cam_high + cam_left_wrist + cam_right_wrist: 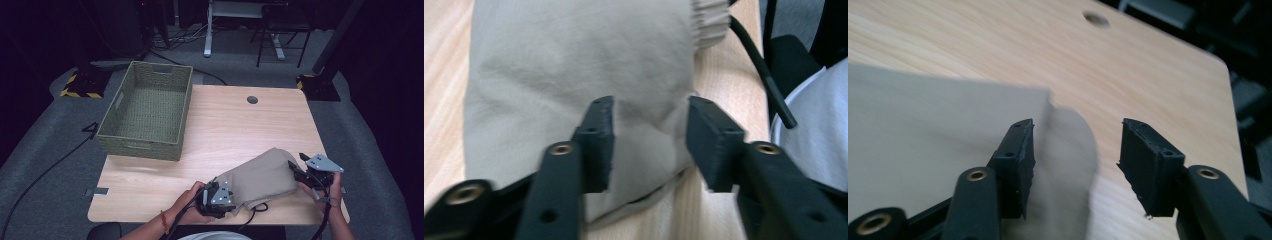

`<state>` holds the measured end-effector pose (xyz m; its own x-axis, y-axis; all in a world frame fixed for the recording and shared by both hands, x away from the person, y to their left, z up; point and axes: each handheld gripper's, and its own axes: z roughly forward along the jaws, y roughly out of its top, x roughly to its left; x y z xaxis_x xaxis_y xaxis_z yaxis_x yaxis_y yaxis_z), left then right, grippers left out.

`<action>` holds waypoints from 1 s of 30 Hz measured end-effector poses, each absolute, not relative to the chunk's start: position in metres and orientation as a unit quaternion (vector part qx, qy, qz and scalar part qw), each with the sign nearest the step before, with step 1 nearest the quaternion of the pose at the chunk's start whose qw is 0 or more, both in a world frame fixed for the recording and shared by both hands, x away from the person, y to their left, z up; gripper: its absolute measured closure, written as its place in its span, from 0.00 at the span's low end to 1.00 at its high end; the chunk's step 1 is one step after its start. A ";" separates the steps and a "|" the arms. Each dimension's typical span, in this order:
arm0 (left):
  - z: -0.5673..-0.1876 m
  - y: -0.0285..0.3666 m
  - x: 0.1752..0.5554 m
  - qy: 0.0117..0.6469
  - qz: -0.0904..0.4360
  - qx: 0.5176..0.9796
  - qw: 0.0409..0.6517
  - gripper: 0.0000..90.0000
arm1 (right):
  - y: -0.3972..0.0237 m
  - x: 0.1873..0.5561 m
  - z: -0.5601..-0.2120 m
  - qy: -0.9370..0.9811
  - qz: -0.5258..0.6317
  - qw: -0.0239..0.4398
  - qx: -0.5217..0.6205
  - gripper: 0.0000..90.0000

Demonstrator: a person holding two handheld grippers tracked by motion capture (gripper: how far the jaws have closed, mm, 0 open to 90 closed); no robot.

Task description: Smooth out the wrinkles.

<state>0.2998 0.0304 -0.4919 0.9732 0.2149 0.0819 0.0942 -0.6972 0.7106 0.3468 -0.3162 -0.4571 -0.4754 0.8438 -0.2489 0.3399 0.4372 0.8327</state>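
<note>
Grippers at both ends of a beige garment (262, 179) on the near right of the table (225, 125).

We've got the left gripper (216, 199) at the garment's near end, jaws apart with cloth lying between them, pads not pressing. Our right gripper (299, 172) sits at the far right edge, jaws also standing apart, a fold of fabric in the gap. Away at the table's far left stands the woven basket (147, 111).

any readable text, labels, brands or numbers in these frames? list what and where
None readable.
Beige cloth: no print or tag showing.
Woven basket: a pale tag on its left wall, too small to read.
Wooden table: plain.
Left gripper and right gripper: no markings.
</note>
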 end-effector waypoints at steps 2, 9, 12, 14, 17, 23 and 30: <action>-0.487 0.034 0.295 0.071 0.082 0.924 0.367 0.53 | -0.304 0.338 -0.445 0.782 0.401 0.326 0.348 0.51; -0.496 0.039 0.296 0.080 0.076 0.926 0.360 0.61 | -0.243 0.323 -0.441 0.836 0.419 0.254 0.249 0.47; -0.498 0.040 0.299 0.088 0.069 0.923 0.368 0.70 | -0.223 0.328 -0.454 0.853 0.401 0.238 0.235 0.46; -0.498 0.039 0.299 0.084 0.072 0.923 0.368 0.75 | -0.218 0.332 -0.465 0.861 0.386 0.229 0.238 0.47; -0.498 0.037 0.299 0.080 0.075 0.924 0.366 0.85 | -0.222 0.336 -0.475 0.858 0.388 0.221 0.254 0.46; -0.497 0.032 0.297 0.068 0.090 0.927 0.357 0.92 | -0.253 0.345 -0.475 0.843 0.358 0.276 0.291 0.43; -0.496 0.032 0.299 0.063 0.081 0.928 0.357 0.92 | -0.312 0.373 -0.476 0.799 0.328 0.296 0.408 0.44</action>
<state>0.2987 0.0322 -0.4963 0.9788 0.1757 0.1051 0.0600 -0.7371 0.6731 0.3734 -0.3120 -0.4761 -0.4918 0.8461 -0.2055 0.4585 0.4523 0.7650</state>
